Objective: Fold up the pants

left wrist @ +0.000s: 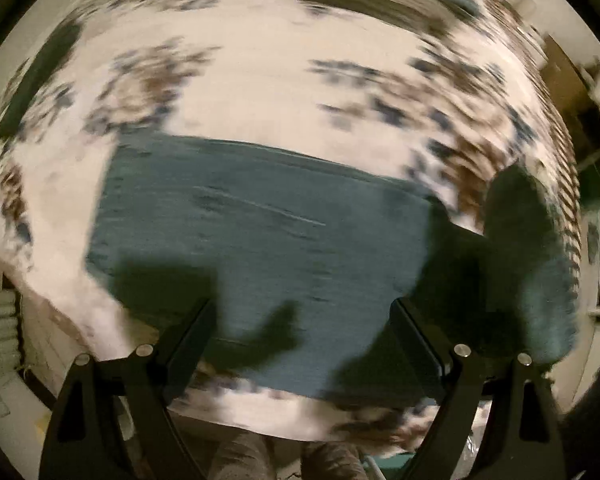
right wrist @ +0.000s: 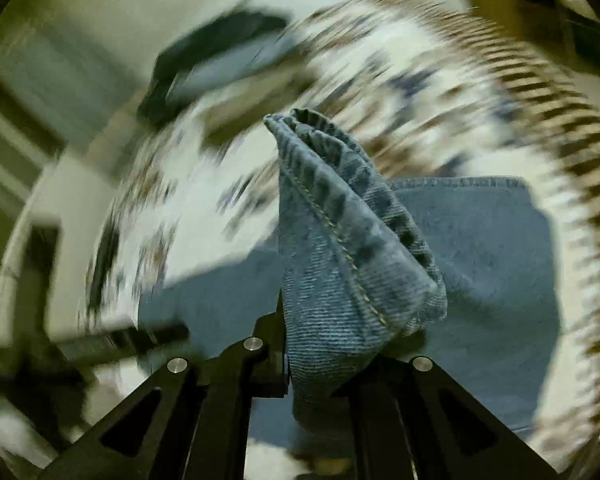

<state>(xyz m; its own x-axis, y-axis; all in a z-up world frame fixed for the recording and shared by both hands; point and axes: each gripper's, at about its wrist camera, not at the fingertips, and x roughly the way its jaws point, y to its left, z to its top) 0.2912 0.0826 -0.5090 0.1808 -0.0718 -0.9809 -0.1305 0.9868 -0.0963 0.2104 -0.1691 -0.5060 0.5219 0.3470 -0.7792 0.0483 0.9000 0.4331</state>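
Observation:
Blue denim pants (left wrist: 260,232) lie flat on a white bedspread with a floral print (left wrist: 240,80); the whole view is motion-blurred. My left gripper (left wrist: 302,320) hangs above them, open, with nothing between its fingers. At the right edge a lifted part of the denim (left wrist: 532,264) stands up off the bed. In the right wrist view my right gripper (right wrist: 288,340) is shut on a bunched, stitched edge of the pants (right wrist: 340,240), which rises between its jaws. The rest of the pants (right wrist: 480,260) lies flat below.
A dark flat object (right wrist: 220,52) rests on the bedspread (right wrist: 380,60) far from the pants. The bed's near edge (left wrist: 260,420) runs along the bottom, with a person's legs (left wrist: 252,456) below it. Shelving (left wrist: 0,332) stands at the left.

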